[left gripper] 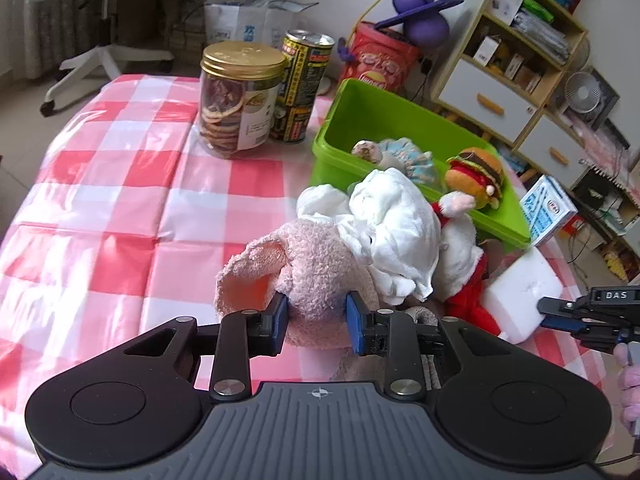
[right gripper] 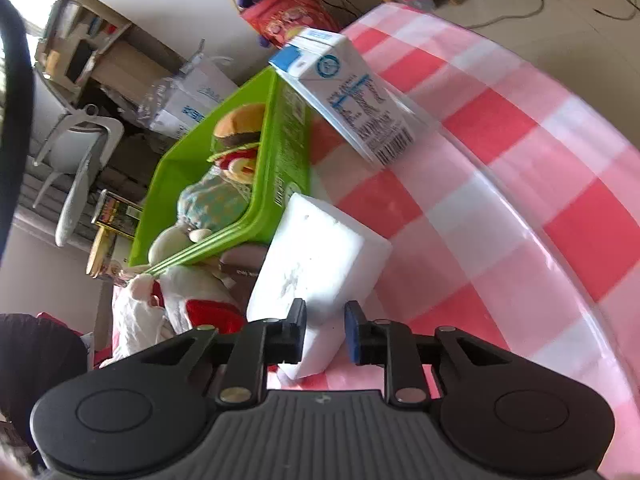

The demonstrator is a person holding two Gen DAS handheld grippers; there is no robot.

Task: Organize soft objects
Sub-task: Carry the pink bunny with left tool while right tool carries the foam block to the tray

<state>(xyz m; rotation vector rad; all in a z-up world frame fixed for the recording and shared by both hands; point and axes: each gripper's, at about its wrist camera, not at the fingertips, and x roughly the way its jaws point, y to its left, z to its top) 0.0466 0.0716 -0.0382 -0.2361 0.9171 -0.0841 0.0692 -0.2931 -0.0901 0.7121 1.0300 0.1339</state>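
A pink plush toy (left gripper: 316, 276) lies on the checked tablecloth (left gripper: 120, 200), and my left gripper (left gripper: 316, 320) is shut on it, blue pads pressing into both sides. A crumpled white cloth (left gripper: 392, 224) and a red-and-white plush (left gripper: 464, 264) lie just beyond it. The green bin (left gripper: 360, 120) holds a burger plush (left gripper: 476, 176) and a blue-dressed doll (left gripper: 412, 156). My right gripper (right gripper: 325, 328) is shut on the near corner of a white foam block (right gripper: 320, 248), which rests beside the bin (right gripper: 288, 152).
A cookie jar (left gripper: 236, 100) and a tall can (left gripper: 300, 88) stand left of the bin. A milk carton (right gripper: 352, 96) leans at the bin's right end. The table edge (right gripper: 540, 240) curves past on the right. Shelves and an office chair stand behind the table.
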